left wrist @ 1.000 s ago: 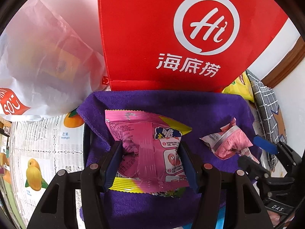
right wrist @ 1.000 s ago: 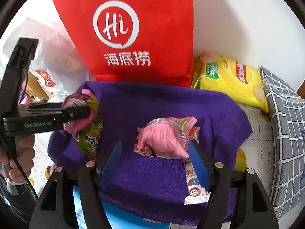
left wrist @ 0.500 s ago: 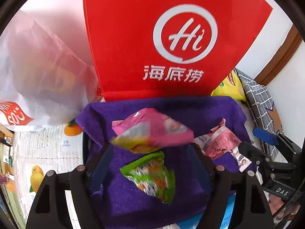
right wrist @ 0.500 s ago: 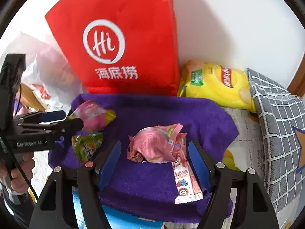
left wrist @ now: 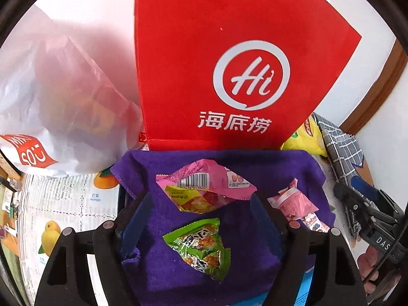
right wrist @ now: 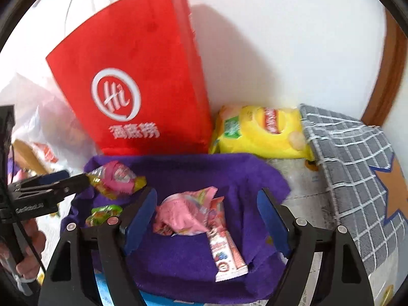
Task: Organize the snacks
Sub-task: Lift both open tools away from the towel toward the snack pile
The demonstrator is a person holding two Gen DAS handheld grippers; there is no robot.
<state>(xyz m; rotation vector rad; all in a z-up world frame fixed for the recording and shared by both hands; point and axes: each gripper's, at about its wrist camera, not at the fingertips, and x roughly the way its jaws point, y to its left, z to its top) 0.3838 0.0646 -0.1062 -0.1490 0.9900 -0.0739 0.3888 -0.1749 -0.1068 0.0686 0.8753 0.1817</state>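
A pink and yellow snack packet [left wrist: 204,187] lies on the purple cloth [left wrist: 270,168], just ahead of my open left gripper [left wrist: 200,225]. It also shows in the right wrist view [right wrist: 117,182], by the left gripper's tips. A green snack packet [left wrist: 200,247] lies between the left fingers. A crumpled pink packet [right wrist: 183,215] and a white berry bar [right wrist: 227,253] lie between the fingers of my open right gripper [right wrist: 206,220]. The red bag [left wrist: 229,71] stands behind the cloth.
A white plastic bag [left wrist: 58,102] sits left of the red bag. A yellow chip bag [right wrist: 262,132] lies against the wall at the right. A grey checked cloth [right wrist: 357,168] covers the far right. A fruit-print tablecloth [left wrist: 58,209] lies underneath.
My left gripper opened and let go of the pink and yellow packet, which now lies on the cloth. The green packet beneath it came into view. Both grippers drew back slightly.
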